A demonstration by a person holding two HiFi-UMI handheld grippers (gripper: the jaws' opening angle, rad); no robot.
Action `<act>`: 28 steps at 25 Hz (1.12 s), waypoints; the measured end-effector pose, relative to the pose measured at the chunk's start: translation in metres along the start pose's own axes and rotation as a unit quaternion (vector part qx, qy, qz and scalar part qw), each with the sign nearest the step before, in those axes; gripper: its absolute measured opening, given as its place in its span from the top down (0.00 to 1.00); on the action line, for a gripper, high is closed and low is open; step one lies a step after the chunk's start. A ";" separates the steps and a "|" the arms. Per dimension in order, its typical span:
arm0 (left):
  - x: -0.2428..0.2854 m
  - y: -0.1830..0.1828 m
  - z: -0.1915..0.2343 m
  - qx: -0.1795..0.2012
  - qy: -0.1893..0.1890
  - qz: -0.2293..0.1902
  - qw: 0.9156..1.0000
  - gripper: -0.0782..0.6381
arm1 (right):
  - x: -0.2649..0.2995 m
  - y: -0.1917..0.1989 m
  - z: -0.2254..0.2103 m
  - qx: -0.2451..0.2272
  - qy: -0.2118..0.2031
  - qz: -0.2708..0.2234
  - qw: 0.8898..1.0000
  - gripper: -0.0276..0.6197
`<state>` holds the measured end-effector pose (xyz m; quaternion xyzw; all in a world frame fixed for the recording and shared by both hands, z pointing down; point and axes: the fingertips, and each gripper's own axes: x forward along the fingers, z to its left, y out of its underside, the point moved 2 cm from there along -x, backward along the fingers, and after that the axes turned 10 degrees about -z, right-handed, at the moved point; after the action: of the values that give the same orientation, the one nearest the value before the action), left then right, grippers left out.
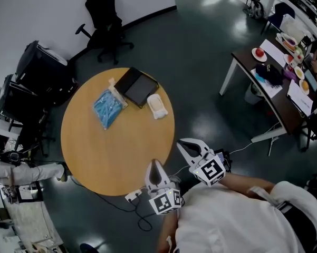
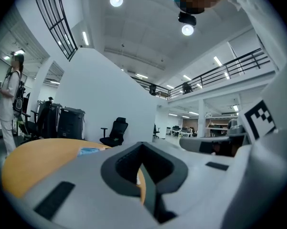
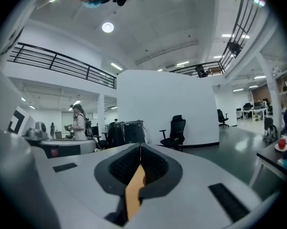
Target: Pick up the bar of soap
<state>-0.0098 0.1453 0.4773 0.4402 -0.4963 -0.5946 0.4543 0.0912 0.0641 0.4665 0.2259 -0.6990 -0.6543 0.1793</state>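
The pale bar of soap (image 1: 157, 106) lies on the round wooden table (image 1: 111, 152), at its far right side. Both grippers hang at the table's near edge, well short of the soap. My left gripper (image 1: 155, 167) points at the table with its jaws together and nothing in them. My right gripper (image 1: 185, 144) sits just off the table's right rim, jaws also together and empty. In the left gripper view (image 2: 142, 149) the tabletop (image 2: 43, 159) shows past the shut jaws. In the right gripper view (image 3: 140, 146) only a sliver of wood shows between the shut jaws.
A black tablet (image 1: 136, 86) and a blue plastic packet (image 1: 107, 107) lie beside the soap. Black office chairs (image 1: 104, 22) stand beyond the table. A dark desk (image 1: 278, 83) with bowls and papers stands at the right. A power strip and cable (image 1: 133, 196) lie on the floor.
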 end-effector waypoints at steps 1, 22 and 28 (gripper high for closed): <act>0.001 0.001 0.000 0.001 -0.004 -0.002 1.000 0.88 | 0.000 0.002 -0.003 0.001 0.001 0.001 1.000 0.94; 0.126 -0.007 0.067 -0.024 0.036 -0.023 0.999 0.88 | 0.159 0.112 -0.069 -0.009 0.058 0.093 0.994 0.94; 0.173 -0.001 0.088 -0.035 0.083 -0.015 0.996 0.88 | 0.209 0.164 -0.092 -0.021 0.097 0.144 0.985 0.94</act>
<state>-0.1300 -0.0074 0.4743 0.4792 -0.4289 -0.5799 0.5001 -0.0462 -0.1205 0.6275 0.1813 -0.6900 -0.6107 0.3437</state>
